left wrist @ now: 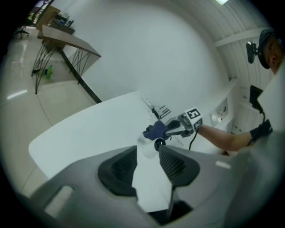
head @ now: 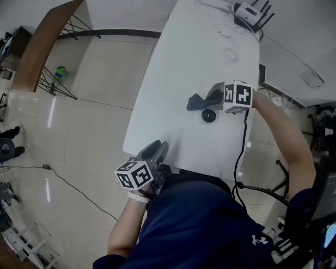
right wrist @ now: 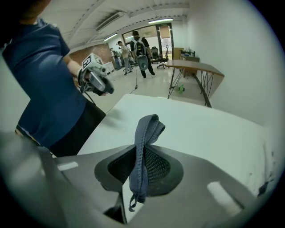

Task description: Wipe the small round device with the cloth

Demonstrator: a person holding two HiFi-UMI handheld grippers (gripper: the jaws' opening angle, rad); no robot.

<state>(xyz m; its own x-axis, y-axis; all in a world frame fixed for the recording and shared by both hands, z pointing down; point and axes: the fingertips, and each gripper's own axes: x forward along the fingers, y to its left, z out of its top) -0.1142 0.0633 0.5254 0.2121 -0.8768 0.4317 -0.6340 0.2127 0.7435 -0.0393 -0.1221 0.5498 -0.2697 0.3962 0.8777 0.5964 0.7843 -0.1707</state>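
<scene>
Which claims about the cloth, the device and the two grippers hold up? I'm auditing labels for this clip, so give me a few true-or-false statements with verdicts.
1. The right gripper is clamped on the cloth. True.
2. The left gripper holds the small round device. False: its jaws stand apart with nothing between them, and the device lies on the white table.
3. The cloth is spread flat on the table. False: it hangs bunched from the right gripper's jaws.
4. A router with antennas sits at the table's far end. True.
</scene>
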